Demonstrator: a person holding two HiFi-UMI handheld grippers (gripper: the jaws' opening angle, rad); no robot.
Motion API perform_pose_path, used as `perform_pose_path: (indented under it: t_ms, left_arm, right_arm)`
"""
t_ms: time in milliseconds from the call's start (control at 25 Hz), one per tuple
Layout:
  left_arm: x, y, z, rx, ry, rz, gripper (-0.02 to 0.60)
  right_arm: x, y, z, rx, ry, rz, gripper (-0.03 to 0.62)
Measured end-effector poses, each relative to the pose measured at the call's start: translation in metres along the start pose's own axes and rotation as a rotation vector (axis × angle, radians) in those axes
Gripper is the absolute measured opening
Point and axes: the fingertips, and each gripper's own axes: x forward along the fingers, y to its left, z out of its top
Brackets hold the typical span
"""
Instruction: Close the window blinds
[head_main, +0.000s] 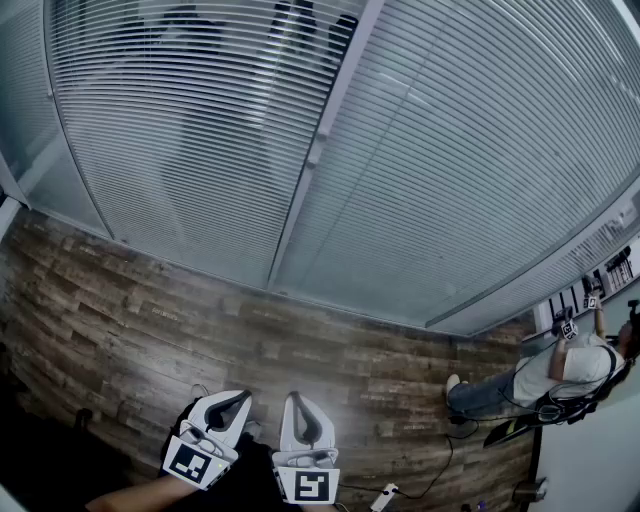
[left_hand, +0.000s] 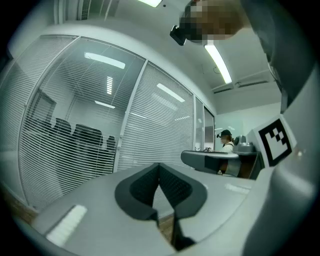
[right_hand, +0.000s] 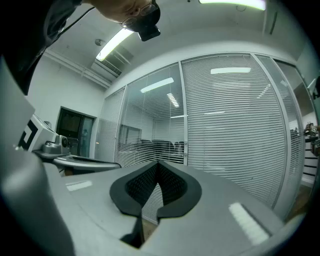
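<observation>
The window blinds (head_main: 190, 130) cover the glass wall ahead of me; through the left panel's slats I see chairs, while the right panel looks opaque. My left gripper (head_main: 230, 400) and right gripper (head_main: 303, 400) hang well short of them above the wood floor (head_main: 130, 320), both closed and empty.

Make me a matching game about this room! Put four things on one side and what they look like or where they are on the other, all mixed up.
1. left blinds
2. right blinds
3. floor
4. person

A. brown wood planks
B. sitting at the far right
C. dark chairs show through the slats
D. pale, nothing shows through

Pairs: 1-C, 2-D, 3-A, 4-B.
</observation>
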Motion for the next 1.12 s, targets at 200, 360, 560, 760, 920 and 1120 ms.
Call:
perform_pose_path:
  t_ms: [200, 360, 560, 760, 920, 1120]
  left_arm:
    - [0.013, -0.004, 0.000, 0.015, -0.008, -0.002, -0.002]
    - [0.017, -0.002, 0.000, 0.014, -0.008, 0.005, -0.002]
    - [0.021, 0.001, 0.000, 0.005, -0.011, 0.023, -0.002]
    - [0.020, 0.001, -0.007, 0.027, 0.010, 0.033, -0.002]
    - [0.017, 0.012, -0.014, 0.049, 0.035, 0.098, -0.002]
    - [0.029, 0.022, -0.020, 0.033, 0.064, 0.131, -0.002]
  right_arm:
    - [0.006, -0.013, -0.004, 0.002, -0.009, -0.003, 0.000]
    - [0.008, -0.019, -0.008, -0.002, -0.003, 0.016, 0.000]
    - [0.009, -0.027, -0.004, 0.005, -0.015, 0.030, 0.002]
    - [0.010, -0.032, -0.016, 0.026, 0.016, 0.047, 0.002]
    - [0.011, -0.027, -0.019, 0.032, -0.010, 0.108, 0.002]
    - [0.020, -0.039, -0.026, 0.008, 0.024, 0.085, 0.041]
